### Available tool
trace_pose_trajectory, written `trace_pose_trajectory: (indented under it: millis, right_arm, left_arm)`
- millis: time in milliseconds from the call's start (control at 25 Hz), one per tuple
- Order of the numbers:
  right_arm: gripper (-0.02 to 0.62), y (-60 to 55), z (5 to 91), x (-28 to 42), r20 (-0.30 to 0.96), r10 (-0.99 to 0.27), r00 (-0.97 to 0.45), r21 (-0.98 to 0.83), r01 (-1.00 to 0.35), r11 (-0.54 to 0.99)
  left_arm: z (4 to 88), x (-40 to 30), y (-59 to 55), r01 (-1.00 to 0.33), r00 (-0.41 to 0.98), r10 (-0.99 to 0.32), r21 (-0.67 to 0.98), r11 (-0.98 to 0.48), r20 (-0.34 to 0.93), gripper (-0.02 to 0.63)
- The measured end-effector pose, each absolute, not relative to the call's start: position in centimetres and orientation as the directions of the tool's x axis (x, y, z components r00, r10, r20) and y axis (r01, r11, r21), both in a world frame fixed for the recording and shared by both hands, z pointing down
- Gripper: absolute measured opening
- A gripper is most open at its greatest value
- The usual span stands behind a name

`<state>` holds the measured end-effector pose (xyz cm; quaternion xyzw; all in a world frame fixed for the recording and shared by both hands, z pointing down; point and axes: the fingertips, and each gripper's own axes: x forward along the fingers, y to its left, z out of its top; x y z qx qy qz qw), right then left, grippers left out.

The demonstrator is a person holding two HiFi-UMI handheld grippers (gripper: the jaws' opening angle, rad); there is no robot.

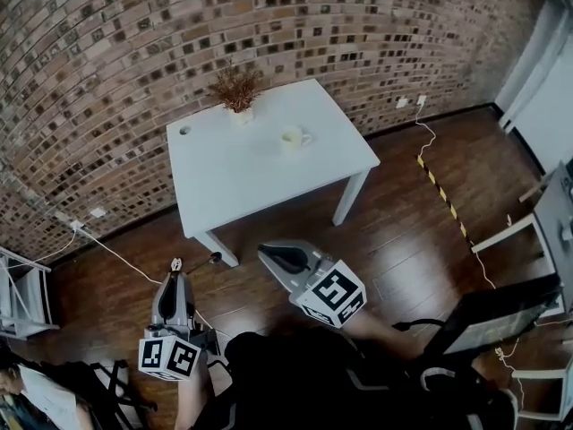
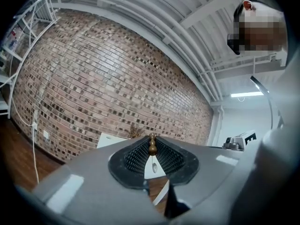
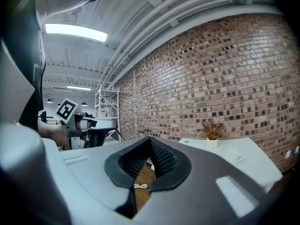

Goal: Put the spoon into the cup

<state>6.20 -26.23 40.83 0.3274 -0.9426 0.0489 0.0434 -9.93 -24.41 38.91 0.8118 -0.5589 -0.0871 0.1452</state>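
Note:
A pale cup (image 1: 293, 138) stands near the middle of the white table (image 1: 260, 173), which is some way ahead of me across the wooden floor. My left gripper (image 1: 176, 267) is held low at the left and is shut on a small spoon (image 2: 152, 145). The spoon's brass beaded end is pinched at the fingertips, and its thin stem and bowl hang below. My right gripper (image 1: 269, 251) floats beside it with its jaws together and nothing between them. In the right gripper view the cup (image 3: 233, 154) shows on the table, ahead and to the right.
A dried plant in a pot (image 1: 237, 92) and a small round thing (image 1: 184, 131) sit on the table's far side. Cables and a socket strip (image 1: 97, 211) lie by the brick wall. A striped tape line (image 1: 439, 186) crosses the floor. A metal rack (image 1: 18, 294) stands left, furniture right.

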Motion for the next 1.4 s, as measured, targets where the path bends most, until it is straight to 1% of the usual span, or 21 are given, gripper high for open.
trace_pose_trajectory:
  millis: [200, 520, 600, 760, 1040, 1400]
  right_arm:
    - [0.006, -28.6, 40.9, 10.3, 0.11, -0.664, -0.74, -0.098, -0.673, 0.733]
    - [0.006, -33.9, 42.2, 13.3, 0.123, -0.726, -0.677, -0.097, -0.736, 0.67]
    - [0.006, -35.9, 41.8, 13.7, 0.123, -0.748, -0.652, -0.088, -0.758, 0.646]
    - [0.006, -39.9, 40.9, 13.7, 0.123, -0.769, -0.627, -0.055, -0.778, 0.626]
    - [0.006, -46.2, 41.0, 13.6, 0.144, -0.807, -0.572, -0.053, -0.819, 0.571]
    - [0.006, -51.8, 42.2, 16.5, 0.168, -0.846, -0.507, -0.067, -0.862, 0.503]
  left_arm:
    - [38.6, -5.7, -27.0, -0.866, 0.419, -0.907, 0.323, -0.383, 0.048, 0.034]
    - [39.9, -3.0, -33.7, -0.817, 0.498, -0.866, 0.362, -0.448, 0.051, 0.034]
    - [39.7, -2.6, -35.9, -0.795, 0.52, -0.853, 0.387, -0.467, 0.039, 0.034]
    - [38.3, -2.3, -40.7, -0.766, 0.563, -0.826, 0.377, -0.521, 0.001, 0.034]
    - [39.0, -1.9, -47.7, -0.714, 0.626, -0.78, 0.402, -0.573, 0.0, 0.034]
    - [39.8, 0.6, -54.4, -0.664, 0.672, -0.74, 0.446, -0.6, 0.005, 0.034]
